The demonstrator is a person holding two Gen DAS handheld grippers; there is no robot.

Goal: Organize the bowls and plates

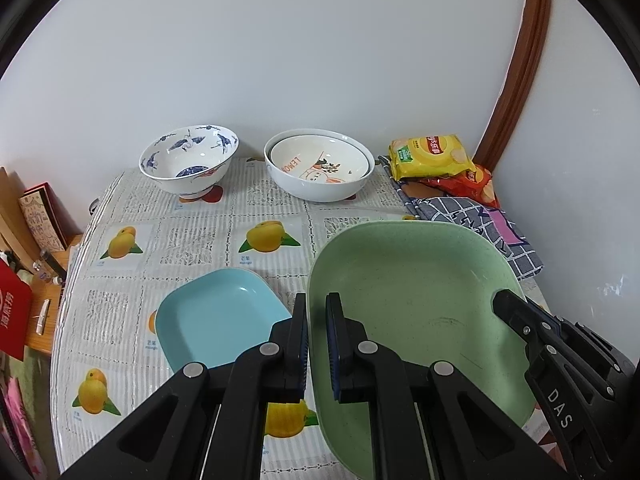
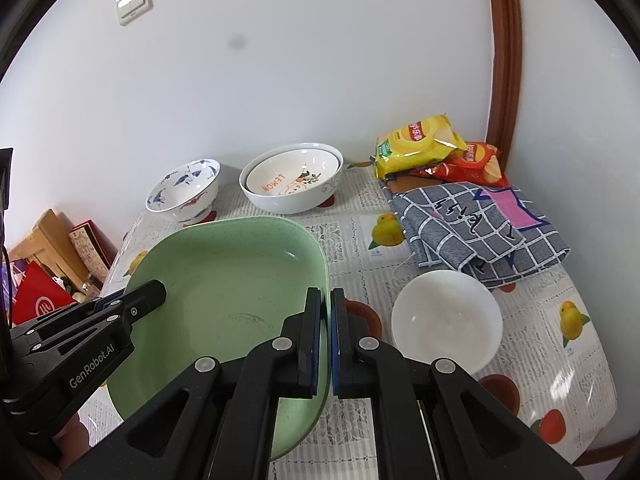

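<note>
A pale green square plate [image 1: 408, 280] hangs above the table, held at two opposite rims. My left gripper [image 1: 317, 306] is shut on its left rim, and my right gripper [image 2: 326, 298] is shut on its right rim. The same green plate [image 2: 224, 272] fills the middle of the right wrist view. A light blue plate [image 1: 220, 320] lies on the table to its left. At the back stand a blue-and-white patterned bowl [image 1: 188, 164] and a white bowl with a lemon-print bowl nested in it [image 1: 320, 168]. A plain white bowl [image 2: 446, 320] sits to the right.
The table [image 1: 200, 240] has a fruit-print cover and stands against a white wall. Yellow and red chip bags [image 2: 420, 144] and a folded checked cloth [image 2: 480, 228] lie at the back right. Boxes and a red bag [image 1: 12, 312] sit beyond the table's left edge.
</note>
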